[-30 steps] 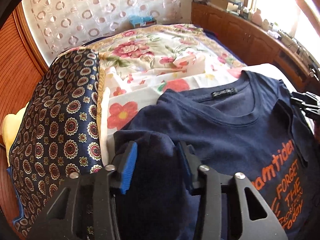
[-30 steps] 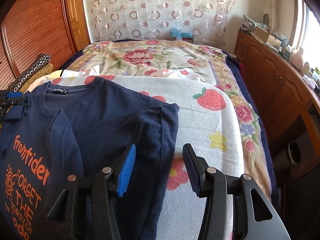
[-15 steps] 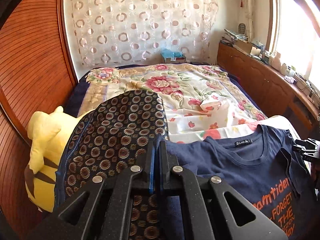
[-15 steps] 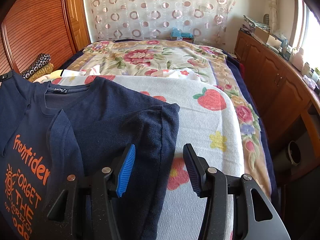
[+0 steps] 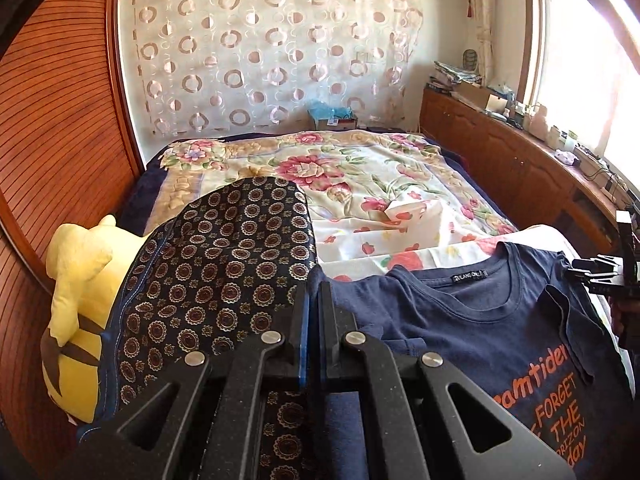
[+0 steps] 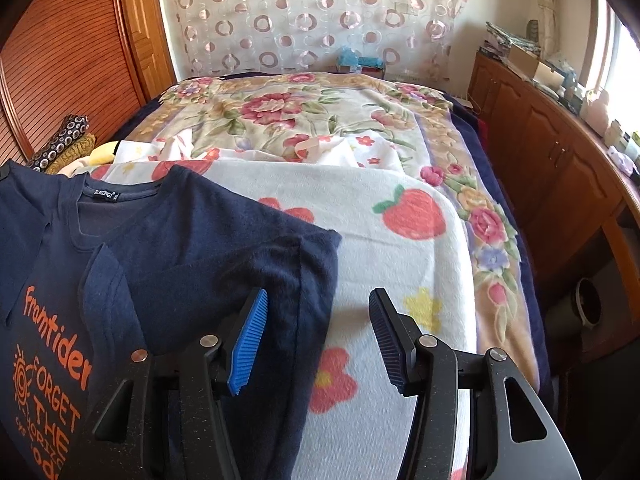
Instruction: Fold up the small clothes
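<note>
The navy T-shirt lies on a white blanket with strawberries at the near end of the bed. Its long axis runs from the near edge toward the far end, and the collar points to the far end, where a curtain with rings hangs. The neck label is too small to read surely. Orange print on the chest reads "Framtiden" and "FORGET THE HORIZON", with more text cut off below. One sleeve is folded in over the chest. The left gripper is pressed together on navy cloth at the shirt's left edge, beside a dark patterned cushion and a yellow plush toy. The right gripper is spread apart, its jaws just opening a little, with the shirt's right sleeve edge between them and the pads not pressing it.
</note>
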The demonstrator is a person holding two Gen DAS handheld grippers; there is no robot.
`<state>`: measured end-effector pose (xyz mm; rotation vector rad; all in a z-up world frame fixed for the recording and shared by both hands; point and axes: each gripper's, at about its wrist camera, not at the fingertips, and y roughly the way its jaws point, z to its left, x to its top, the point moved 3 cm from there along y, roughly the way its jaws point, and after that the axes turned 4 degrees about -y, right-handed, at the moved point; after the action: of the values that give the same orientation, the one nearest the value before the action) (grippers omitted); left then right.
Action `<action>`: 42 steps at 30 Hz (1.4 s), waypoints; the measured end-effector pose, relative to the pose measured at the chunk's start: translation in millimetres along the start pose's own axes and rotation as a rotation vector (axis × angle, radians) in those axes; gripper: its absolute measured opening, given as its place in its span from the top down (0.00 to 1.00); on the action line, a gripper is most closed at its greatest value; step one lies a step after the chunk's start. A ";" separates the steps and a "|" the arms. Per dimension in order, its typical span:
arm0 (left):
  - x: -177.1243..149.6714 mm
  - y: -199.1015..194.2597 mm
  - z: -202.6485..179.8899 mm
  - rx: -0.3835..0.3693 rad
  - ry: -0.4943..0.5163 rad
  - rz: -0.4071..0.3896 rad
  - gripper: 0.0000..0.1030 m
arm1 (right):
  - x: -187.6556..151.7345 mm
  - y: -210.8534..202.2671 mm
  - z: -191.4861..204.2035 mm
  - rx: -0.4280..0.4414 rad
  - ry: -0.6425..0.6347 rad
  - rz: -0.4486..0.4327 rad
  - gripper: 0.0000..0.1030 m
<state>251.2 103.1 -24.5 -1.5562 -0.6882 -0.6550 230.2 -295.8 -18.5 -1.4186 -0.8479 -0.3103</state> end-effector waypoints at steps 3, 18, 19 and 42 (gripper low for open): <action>-0.9 -2.8 -4.4 0.002 0.012 -0.004 0.96 | 5.6 6.9 2.8 0.024 -0.012 0.003 0.47; -22.3 -40.3 -25.3 -0.044 0.043 -0.038 0.96 | 3.3 -29.6 27.8 0.095 -0.096 -0.123 0.94; -25.2 -44.3 -26.7 -0.047 0.046 -0.041 0.96 | 1.0 -37.2 28.8 0.098 -0.096 -0.142 0.94; -137.0 -145.5 -18.6 -0.109 -0.021 -0.095 0.96 | -135.5 -169.8 51.7 0.107 -0.038 -0.275 0.94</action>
<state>51.2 87.5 -29.8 -1.6407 -0.7561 -0.7582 9.7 -315.4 11.3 -1.2126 -1.0779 -0.4408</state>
